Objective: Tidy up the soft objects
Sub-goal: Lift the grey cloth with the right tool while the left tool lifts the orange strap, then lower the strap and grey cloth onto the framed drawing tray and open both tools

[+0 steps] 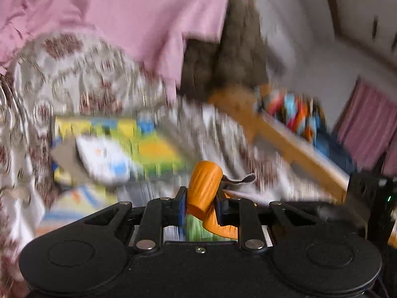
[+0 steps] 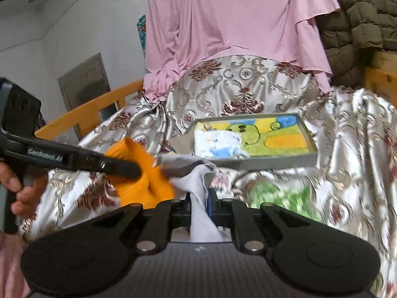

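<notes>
Grey cloth [image 2: 198, 213] pinched in right gripper [image 2: 199, 207], jaws clenched; left gripper [image 1: 201, 204] grasps its orange part [image 1: 203, 188]. Held above bed, near tray [image 2: 273, 162]. Prob. one garment; limp, light—grip edges.

Orange cloth [image 2: 139, 171] and grey cloth [image 2: 196, 181] seen lower centre. Silver bedspread [image 2: 248, 87] patterned with maroon damask. Pink sheet [image 2: 223, 19] at top. Grey tray [image 2: 273, 160] lined yellow, green, blue. Olive quilted jacket [image 2: 359, 12] upper right.
</notes>
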A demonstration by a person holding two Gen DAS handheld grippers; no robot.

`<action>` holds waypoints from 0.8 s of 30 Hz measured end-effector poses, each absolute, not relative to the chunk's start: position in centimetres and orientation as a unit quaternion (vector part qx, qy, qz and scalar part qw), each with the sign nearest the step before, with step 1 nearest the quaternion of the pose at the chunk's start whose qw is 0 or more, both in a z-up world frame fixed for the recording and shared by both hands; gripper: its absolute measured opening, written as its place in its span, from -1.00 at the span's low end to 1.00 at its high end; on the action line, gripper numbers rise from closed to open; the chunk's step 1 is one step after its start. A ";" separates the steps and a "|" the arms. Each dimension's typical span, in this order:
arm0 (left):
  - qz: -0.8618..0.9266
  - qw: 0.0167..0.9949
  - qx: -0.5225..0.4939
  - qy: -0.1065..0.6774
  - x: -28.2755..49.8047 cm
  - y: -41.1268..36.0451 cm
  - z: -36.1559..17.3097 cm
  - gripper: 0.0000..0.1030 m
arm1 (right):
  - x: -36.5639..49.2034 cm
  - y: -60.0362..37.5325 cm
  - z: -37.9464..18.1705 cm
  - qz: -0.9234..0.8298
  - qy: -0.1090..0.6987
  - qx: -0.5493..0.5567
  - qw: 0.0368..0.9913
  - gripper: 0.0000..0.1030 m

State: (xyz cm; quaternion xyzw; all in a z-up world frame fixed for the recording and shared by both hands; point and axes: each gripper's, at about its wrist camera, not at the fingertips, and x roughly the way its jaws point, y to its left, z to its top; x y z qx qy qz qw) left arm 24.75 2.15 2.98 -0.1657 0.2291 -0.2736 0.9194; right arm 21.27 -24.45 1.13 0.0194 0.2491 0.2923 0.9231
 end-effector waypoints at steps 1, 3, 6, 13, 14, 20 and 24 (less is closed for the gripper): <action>-0.263 0.924 -0.181 0.212 25.5 2.6 2.8 -0.53 | 22.2 -24.1 1.5 0.293 0.250 0.015 0.923 -0.79; -0.230 0.933 -0.206 0.188 27.4 3.6 2.3 -0.53 | 24.6 -23.1 2.0 0.289 0.250 0.003 0.924 -0.79; -0.187 0.937 -0.234 0.180 30.8 4.9 1.2 -0.53 | 28.5 -21.4 2.8 0.285 0.249 0.007 0.926 -0.79; -0.109 0.935 -0.283 0.186 37.1 8.4 -2.1 -0.53 | 37.9 -16.3 3.1 0.263 0.260 0.008 0.929 -0.79; -0.101 0.932 -0.297 0.180 37.8 9.1 -2.5 -0.54 | 39.1 -15.5 3.0 0.258 0.263 0.006 0.930 -0.79; -0.055 0.933 -0.298 0.193 40.6 9.7 -4.5 -0.52 | 44.8 -11.2 1.9 0.221 0.284 -0.028 0.932 -0.79; -0.022 0.928 -0.304 0.217 41.6 9.7 -5.8 -0.47 | 47.6 -9.8 0.4 0.181 0.305 -0.022 0.935 -0.79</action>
